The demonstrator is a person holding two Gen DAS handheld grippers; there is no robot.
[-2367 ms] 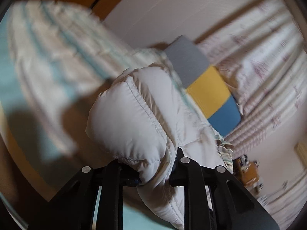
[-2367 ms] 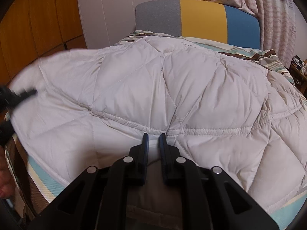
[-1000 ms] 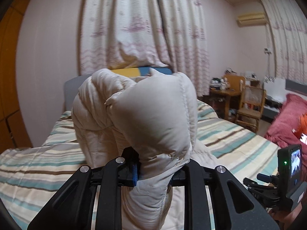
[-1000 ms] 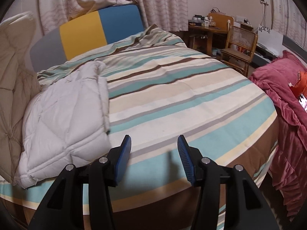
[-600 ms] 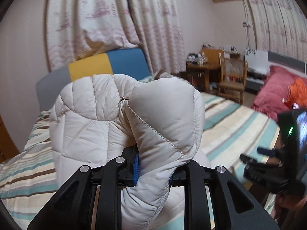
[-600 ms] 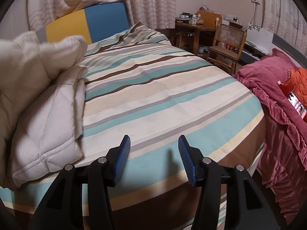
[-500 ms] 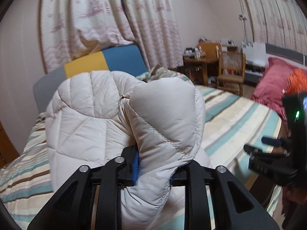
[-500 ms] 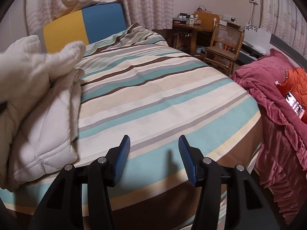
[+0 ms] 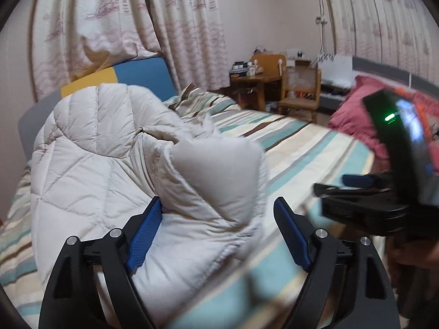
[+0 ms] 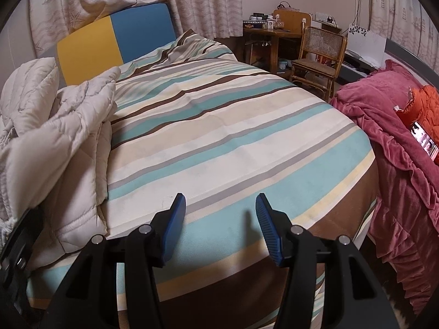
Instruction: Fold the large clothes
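A bedroom with patterned curtains (image 10: 203, 2) holds a bed under a striped bedspread (image 10: 219, 126) in teal, cream and brown, its headboard (image 10: 115, 38) panelled in grey, yellow and blue. On the left side of the bed lies the cream quilted down jacket (image 10: 55, 148), bunched in puffy folds, one part flopped over toward the middle of the bedspread. In the left wrist view the left tongs (image 9: 218, 227) stand wide apart around a padded fold of the jacket (image 9: 142, 170); the left blue pad touches the fabric, the right one is clear of it. Farther right, the right tongs (image 10: 219, 224) are also spread apart with nothing between them, hovering over the near edge of the bedspread, beside the jacket. Beyond the bed stand a cluttered wooden tabletop (image 10: 271, 31) and a cane-backed chair (image 10: 318, 54). At the far right, a crimson blanket (image 10: 397, 148) is heaped with an orange garment (image 10: 424, 107) and a lit phone (image 10: 424, 139) on it.
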